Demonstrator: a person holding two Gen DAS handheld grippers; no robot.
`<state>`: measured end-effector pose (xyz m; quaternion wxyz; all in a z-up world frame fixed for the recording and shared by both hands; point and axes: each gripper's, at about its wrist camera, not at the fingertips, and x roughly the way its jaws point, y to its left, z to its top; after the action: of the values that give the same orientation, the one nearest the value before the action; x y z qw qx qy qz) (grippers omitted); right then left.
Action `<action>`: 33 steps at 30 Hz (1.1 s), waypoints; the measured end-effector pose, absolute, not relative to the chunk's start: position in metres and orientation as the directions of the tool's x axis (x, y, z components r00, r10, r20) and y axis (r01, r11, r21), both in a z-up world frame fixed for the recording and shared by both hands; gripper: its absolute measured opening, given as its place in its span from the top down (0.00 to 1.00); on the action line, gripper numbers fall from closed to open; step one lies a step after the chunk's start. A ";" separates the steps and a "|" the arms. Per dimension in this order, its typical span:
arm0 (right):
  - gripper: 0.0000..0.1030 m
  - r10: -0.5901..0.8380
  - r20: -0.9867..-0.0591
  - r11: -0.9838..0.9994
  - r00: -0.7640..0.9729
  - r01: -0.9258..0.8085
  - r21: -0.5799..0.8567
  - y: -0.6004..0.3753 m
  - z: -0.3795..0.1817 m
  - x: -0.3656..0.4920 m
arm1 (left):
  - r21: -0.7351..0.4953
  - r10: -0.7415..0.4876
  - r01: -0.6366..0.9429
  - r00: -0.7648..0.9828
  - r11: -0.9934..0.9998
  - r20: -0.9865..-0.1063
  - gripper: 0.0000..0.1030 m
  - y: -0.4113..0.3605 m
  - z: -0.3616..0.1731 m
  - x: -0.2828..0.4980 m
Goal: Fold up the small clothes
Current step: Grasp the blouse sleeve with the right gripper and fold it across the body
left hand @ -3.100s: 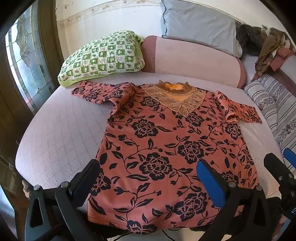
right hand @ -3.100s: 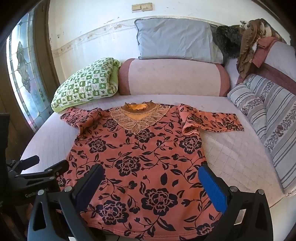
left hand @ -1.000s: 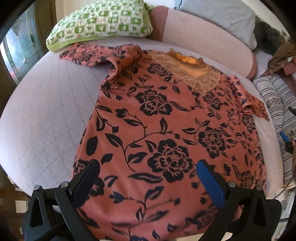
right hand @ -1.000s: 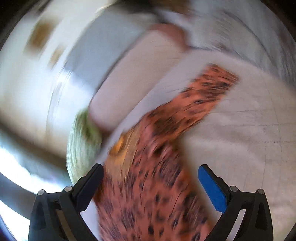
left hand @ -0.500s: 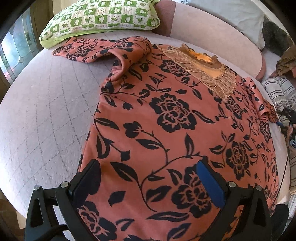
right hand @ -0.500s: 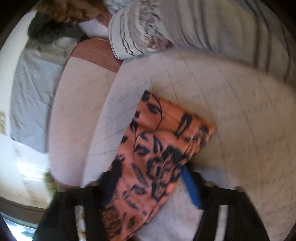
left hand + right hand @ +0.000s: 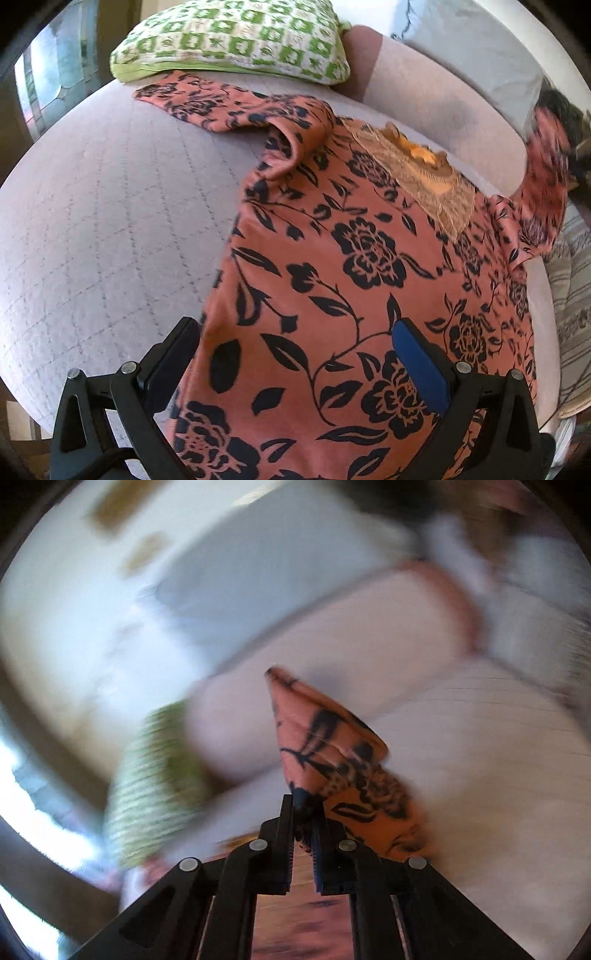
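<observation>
A salmon blouse with a black flower print (image 7: 351, 280) lies flat on the pale quilted bed (image 7: 103, 229), its gold lace collar (image 7: 417, 173) towards the bolster. My left gripper (image 7: 295, 354) is open and hovers over the blouse's lower left part, one finger past its side edge. My right gripper (image 7: 304, 808) is shut on the right sleeve (image 7: 325, 746) and holds it lifted off the bed. That lifted sleeve also shows blurred at the right in the left wrist view (image 7: 543, 177). The left sleeve (image 7: 207, 103) lies spread out.
A green checked pillow (image 7: 236, 37) lies at the head of the bed beside a long pink bolster (image 7: 436, 96), with a grey pillow (image 7: 476, 44) behind it. A striped cushion (image 7: 576, 280) borders the bed's right side. A window (image 7: 55, 70) is on the left.
My right gripper has closed on the right sleeve and lifted it off the bed, swinging fast. My left gripper has moved forward and lower over the blouse, still open.
</observation>
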<state>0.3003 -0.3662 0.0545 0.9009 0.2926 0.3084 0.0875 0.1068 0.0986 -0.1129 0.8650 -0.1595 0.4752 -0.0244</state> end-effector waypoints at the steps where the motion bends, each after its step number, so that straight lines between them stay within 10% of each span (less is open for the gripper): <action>1: 0.92 0.375 -0.485 0.809 0.790 -0.023 0.587 -0.342 0.062 0.299 | -0.294 -0.186 -0.116 0.545 0.949 -0.817 0.00 0.101 -0.112 0.105; 7: 0.78 0.603 -0.468 0.710 0.646 -0.168 0.684 -0.187 0.023 0.311 | -0.296 -0.162 -0.160 0.555 0.942 -0.816 0.00 0.122 -0.106 0.097; 9: 0.03 0.686 -0.530 0.684 0.498 -0.194 0.703 -0.141 -0.032 0.333 | -0.292 -0.154 -0.174 0.549 0.941 -0.821 0.00 0.125 -0.106 0.097; 24: 0.11 0.470 -0.724 0.787 0.505 0.131 0.603 -0.305 -0.115 0.306 | -0.345 -0.142 -0.256 0.579 0.903 -0.803 0.00 0.162 -0.096 0.099; 30: 0.09 0.578 -0.535 0.614 0.616 0.104 0.783 -0.382 -0.099 0.286 | -0.452 -0.202 -0.286 0.611 0.845 -0.766 0.00 0.208 -0.092 0.145; 33: 0.10 0.466 -0.660 0.688 0.589 0.227 0.689 -0.398 -0.122 0.284 | -0.552 -0.279 -0.304 0.620 0.776 -0.733 0.00 0.238 -0.099 0.185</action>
<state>0.2835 -0.3976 -0.1216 0.8026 0.3879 0.4471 0.0744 0.1847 0.2377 -0.0989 0.8356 -0.3346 0.4357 0.0076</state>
